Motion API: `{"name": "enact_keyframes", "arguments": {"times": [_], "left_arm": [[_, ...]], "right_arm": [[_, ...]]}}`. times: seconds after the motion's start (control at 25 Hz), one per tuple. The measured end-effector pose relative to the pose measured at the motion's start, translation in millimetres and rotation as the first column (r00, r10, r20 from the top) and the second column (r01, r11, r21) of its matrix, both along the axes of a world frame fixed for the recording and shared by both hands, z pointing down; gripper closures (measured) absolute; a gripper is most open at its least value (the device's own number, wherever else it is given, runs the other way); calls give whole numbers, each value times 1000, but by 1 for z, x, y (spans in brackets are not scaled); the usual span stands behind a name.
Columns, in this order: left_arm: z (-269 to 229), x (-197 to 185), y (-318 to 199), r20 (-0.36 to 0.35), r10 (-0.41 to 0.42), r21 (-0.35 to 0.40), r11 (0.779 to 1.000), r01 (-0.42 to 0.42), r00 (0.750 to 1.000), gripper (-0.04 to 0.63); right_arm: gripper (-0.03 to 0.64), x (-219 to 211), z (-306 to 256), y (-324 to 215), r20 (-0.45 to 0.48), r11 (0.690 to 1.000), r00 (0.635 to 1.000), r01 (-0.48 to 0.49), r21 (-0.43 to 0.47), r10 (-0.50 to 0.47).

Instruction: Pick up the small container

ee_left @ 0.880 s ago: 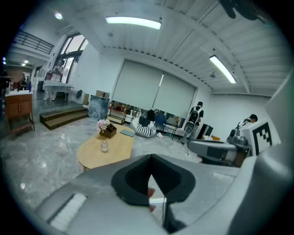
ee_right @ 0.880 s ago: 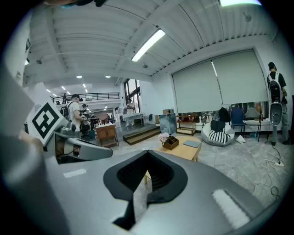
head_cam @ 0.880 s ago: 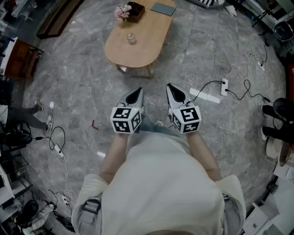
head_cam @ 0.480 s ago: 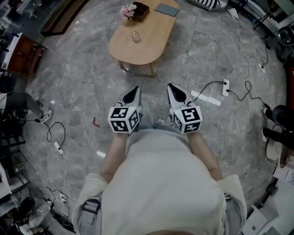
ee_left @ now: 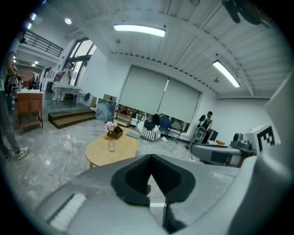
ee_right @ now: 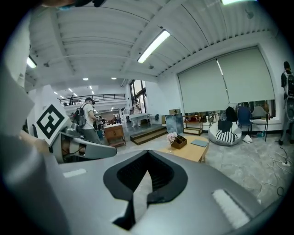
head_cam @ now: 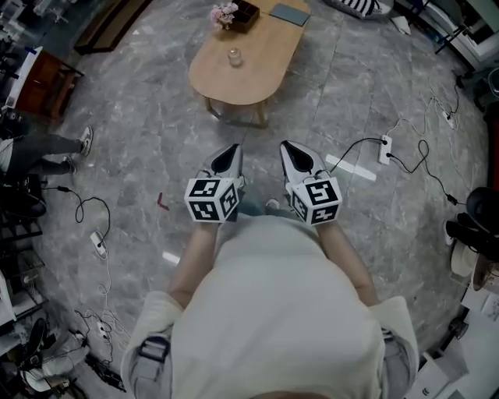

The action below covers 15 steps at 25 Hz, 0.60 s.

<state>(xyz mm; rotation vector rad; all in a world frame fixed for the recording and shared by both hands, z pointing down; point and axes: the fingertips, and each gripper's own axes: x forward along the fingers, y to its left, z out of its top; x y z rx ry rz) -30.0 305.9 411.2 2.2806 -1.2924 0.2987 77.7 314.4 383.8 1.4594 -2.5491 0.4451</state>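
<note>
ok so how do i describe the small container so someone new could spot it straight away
Find the oval wooden table standing on the open floor. A small clear jar stands alone near its middle. It is the only see-through thing there; the brown box with pink flowers and the flat grey pad lie at the far end.

The small container (head_cam: pixel 234 56) stands on the table (head_cam: pixel 253 82), flower box (head_cam: pixel 243 13) behind it, book (head_cam: pixel 289 13) behind-right.
</note>
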Motion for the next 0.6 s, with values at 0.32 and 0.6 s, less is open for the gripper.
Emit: {"name": "enact_keyframes", "arguments": {"times": [0.32,0.6], "left_arm": [[8,-6,-14,-6,-42,-11,999,42,999,594],[12,0,-53,13,-38,-14,999,38,999,594]], "right_arm": [[618,-10,10,-10,-17,998,998,55,-27,-56],[618,-4,12,-47,-5,998,998,62,-33,-62]]}}
